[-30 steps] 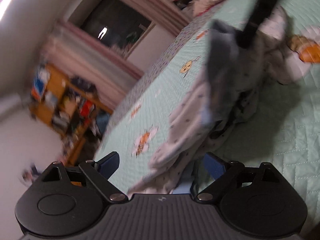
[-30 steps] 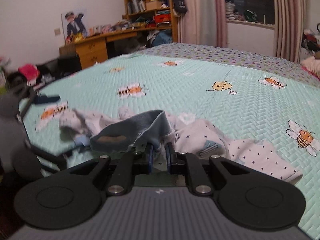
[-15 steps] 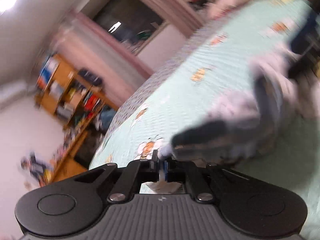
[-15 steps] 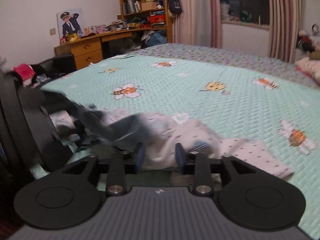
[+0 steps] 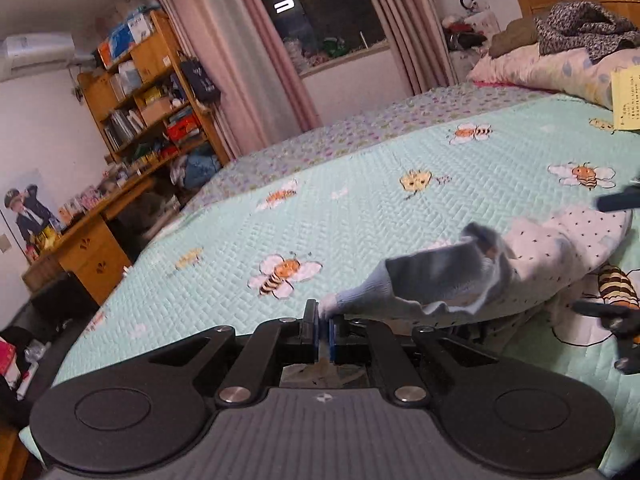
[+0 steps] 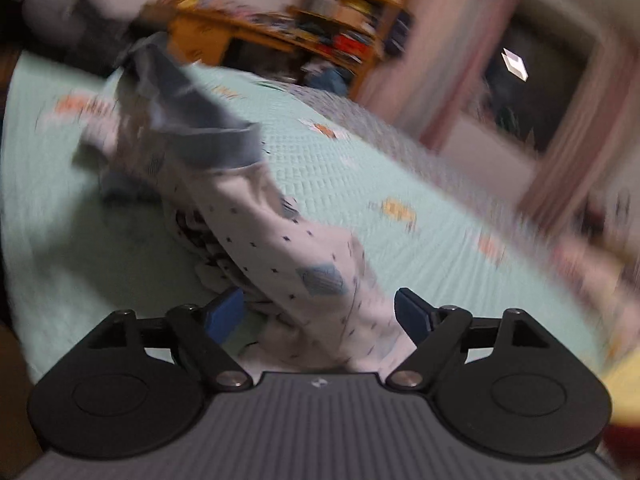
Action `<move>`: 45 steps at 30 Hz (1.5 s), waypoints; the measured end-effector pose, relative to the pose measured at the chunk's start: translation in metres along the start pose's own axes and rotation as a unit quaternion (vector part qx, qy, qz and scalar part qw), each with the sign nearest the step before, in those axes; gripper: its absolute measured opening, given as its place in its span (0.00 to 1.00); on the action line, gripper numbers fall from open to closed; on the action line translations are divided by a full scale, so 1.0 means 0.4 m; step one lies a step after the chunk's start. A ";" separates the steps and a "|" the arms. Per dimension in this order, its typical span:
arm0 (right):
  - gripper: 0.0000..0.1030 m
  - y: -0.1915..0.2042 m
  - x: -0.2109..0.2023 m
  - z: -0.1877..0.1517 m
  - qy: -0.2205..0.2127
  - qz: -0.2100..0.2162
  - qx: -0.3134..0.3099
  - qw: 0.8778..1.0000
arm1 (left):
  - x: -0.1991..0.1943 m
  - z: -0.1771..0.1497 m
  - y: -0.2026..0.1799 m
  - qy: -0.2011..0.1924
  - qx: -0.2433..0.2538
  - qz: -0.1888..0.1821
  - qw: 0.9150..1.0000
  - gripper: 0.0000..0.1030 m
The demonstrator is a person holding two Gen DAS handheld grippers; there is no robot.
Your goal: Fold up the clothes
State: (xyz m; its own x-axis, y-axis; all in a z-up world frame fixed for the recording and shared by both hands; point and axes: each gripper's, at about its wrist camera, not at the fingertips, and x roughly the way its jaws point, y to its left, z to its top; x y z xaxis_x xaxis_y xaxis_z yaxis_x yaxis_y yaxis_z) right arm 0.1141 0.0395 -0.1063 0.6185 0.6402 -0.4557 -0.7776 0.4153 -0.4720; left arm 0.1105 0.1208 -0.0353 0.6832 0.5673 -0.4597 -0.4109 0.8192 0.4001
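Observation:
A small white garment [image 5: 552, 248] with tiny dark marks and a grey-blue ribbed waistband [image 5: 432, 280] lies stretched over the mint bee-print bedspread [image 5: 360, 200]. My left gripper [image 5: 323, 334] is shut on the band's end and holds it lifted off the bed. In the blurred right wrist view the same garment [image 6: 288, 248] runs from the raised band [image 6: 192, 108] down between the jaws of my right gripper [image 6: 320, 314]. Those jaws are opening and their blue pads [image 6: 224, 314] stand clear of the cloth. The right gripper's fingertips [image 5: 616, 200] show at the left wrist view's right edge.
A wooden desk [image 5: 92, 248] and crowded bookshelf [image 5: 152, 92] stand beyond the bed's far-left side. Pink curtains [image 5: 256, 60] frame a dark window. Pillows [image 5: 552, 68] and piled clothes [image 5: 584, 28] sit at the headboard, beside a yellow paper [image 5: 628, 100].
My left gripper shut on the waistband and lifted it. My right gripper, earlier shut on the band, let go, opened wide and rolled. The garment is now pulled out between them.

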 end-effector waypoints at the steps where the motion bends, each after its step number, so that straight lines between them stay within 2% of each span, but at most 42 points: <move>1: 0.81 0.011 0.003 0.009 -0.009 0.000 -0.027 1.000 | -0.014 -0.002 -0.001 -0.005 0.004 0.003 1.000 0.04; 5: 0.81 -0.005 0.028 0.054 -0.039 0.054 -0.021 0.998 | -0.043 0.008 -0.016 -0.013 0.008 0.001 1.000 0.04; 9: 0.79 -0.020 0.093 0.064 -0.019 0.085 0.017 0.996 | -0.069 0.025 -0.018 -0.027 0.012 0.007 1.000 0.04; 11: 0.69 -0.022 0.109 0.059 -0.011 0.088 0.037 0.995 | -0.081 0.027 -0.019 -0.039 0.020 0.017 0.999 0.04; 12: 0.52 -0.028 0.108 0.060 -0.011 0.087 0.052 0.995 | -0.086 0.029 -0.021 -0.042 0.023 0.019 0.999 0.04; 13: 0.29 -0.036 0.106 0.062 -0.012 0.085 0.068 0.994 | -0.090 0.030 -0.022 -0.043 0.024 0.018 0.999 0.04; 14: 0.20 -0.037 0.094 0.063 -0.017 0.076 0.077 0.994 | -0.092 0.033 -0.023 -0.044 0.024 0.017 0.999 0.04; 18: 0.16 -0.037 0.030 0.072 -0.046 0.023 0.092 0.994 | -0.114 0.045 -0.031 -0.057 0.024 0.027 0.998 0.04; 23: 0.15 -0.110 -0.060 0.130 -0.097 -0.008 0.122 0.988 | -0.135 0.114 -0.037 -0.066 0.033 0.053 0.996 0.05; 26: 0.13 -0.183 -0.102 0.198 -0.141 -0.029 0.131 0.981 | -0.158 0.185 -0.020 -0.086 0.019 0.046 0.995 0.05; 30: 0.13 -0.297 -0.166 0.297 -0.213 -0.022 0.167 0.962 | -0.195 0.279 0.018 -0.112 -0.001 0.014 0.994 0.06; 32: 0.13 -0.339 -0.183 0.344 -0.228 -0.021 0.171 0.958 | -0.201 0.320 0.034 -0.118 -0.006 -0.003 0.993 0.06; 33: 0.13 -0.356 -0.183 0.359 -0.231 -0.022 0.172 0.957 | -0.190 0.332 0.031 -0.120 0.000 0.005 0.993 0.06; 35: 0.13 -0.388 -0.175 0.367 -0.230 -0.014 0.181 0.956 | -0.166 0.353 0.027 -0.121 0.012 0.020 0.992 0.06; 36: 0.15 -0.401 -0.170 0.362 -0.222 0.000 0.192 0.956 | -0.148 0.351 0.028 -0.110 0.014 0.018 0.994 0.06; 38: 0.27 -0.412 -0.143 0.324 -0.201 0.028 0.222 0.954 | -0.111 0.339 0.035 -0.086 0.010 0.003 0.996 0.06; 40: 0.60 -0.390 -0.107 0.258 -0.174 0.055 0.246 0.952 | -0.075 0.313 0.040 -0.060 0.004 -0.004 0.998 0.05; 41: 0.64 -0.368 -0.094 0.224 -0.160 0.071 0.254 0.951 | -0.058 0.299 0.041 -0.047 0.002 -0.003 0.999 0.05; 45: 0.65 -0.278 -0.012 0.113 -0.096 0.167 0.278 0.941 | -0.003 0.249 0.044 0.008 -0.008 -0.004 1.000 0.04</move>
State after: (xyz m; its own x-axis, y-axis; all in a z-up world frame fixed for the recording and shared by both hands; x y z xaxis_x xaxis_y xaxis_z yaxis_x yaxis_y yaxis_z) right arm 0.1924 0.0196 -0.0175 0.3389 0.8774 -0.3395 -0.8968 0.4104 0.1651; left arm 0.1627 0.1263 0.0514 0.6762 0.5620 -0.4763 -0.4153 0.8248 0.3836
